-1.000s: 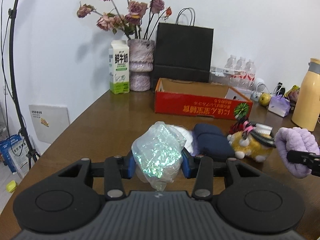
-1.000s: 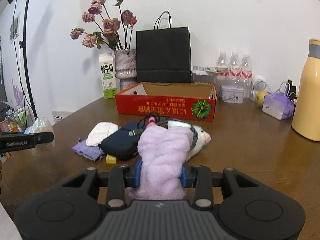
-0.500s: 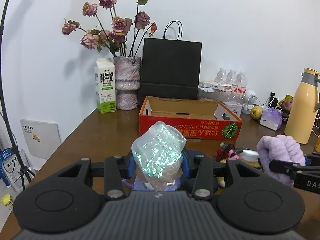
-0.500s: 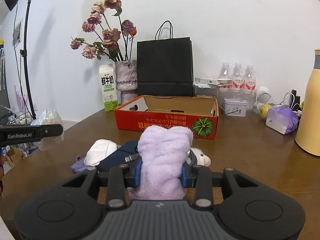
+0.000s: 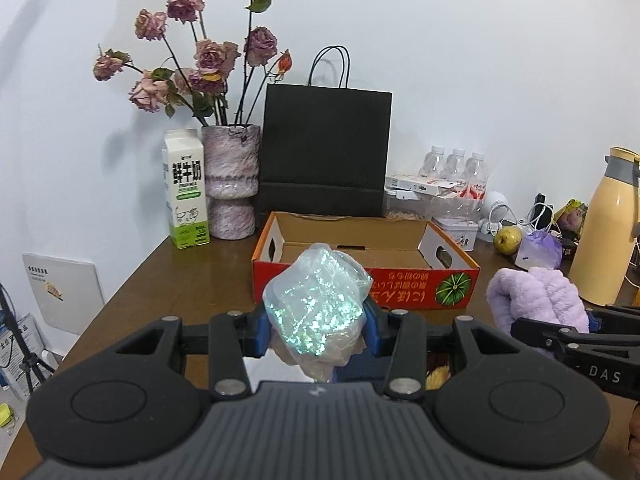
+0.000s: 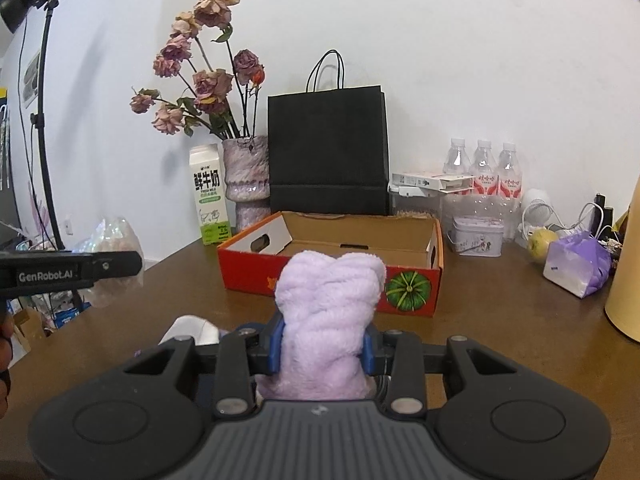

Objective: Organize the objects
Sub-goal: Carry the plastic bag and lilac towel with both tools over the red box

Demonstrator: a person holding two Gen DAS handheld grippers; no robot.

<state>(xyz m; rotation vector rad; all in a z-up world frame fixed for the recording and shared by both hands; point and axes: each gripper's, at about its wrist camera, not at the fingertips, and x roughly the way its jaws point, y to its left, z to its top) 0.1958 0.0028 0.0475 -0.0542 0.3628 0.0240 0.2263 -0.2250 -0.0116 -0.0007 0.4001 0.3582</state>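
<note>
My left gripper (image 5: 316, 330) is shut on a crinkled iridescent plastic bag (image 5: 316, 312) and holds it above the table, in front of an open red cardboard box (image 5: 360, 280). My right gripper (image 6: 322, 340) is shut on a fluffy lilac towel (image 6: 328, 304), also raised, facing the same box (image 6: 332, 272). The towel (image 5: 536, 300) shows at the right of the left wrist view. The bag (image 6: 110, 240) shows at the left of the right wrist view. The box looks empty inside.
Behind the box stand a black paper bag (image 5: 326, 152), a vase of dried roses (image 5: 232, 184) and a milk carton (image 5: 185, 196). Water bottles (image 6: 484, 168), a tin (image 6: 476, 236), a pear (image 6: 542, 240) and a yellow flask (image 5: 604, 232) crowd the right. A white cloth (image 6: 188, 328) lies below my right gripper.
Both grippers have risen and moved toward the red box with their loads. The pile of small items on the table has dropped out of sight beneath them.
</note>
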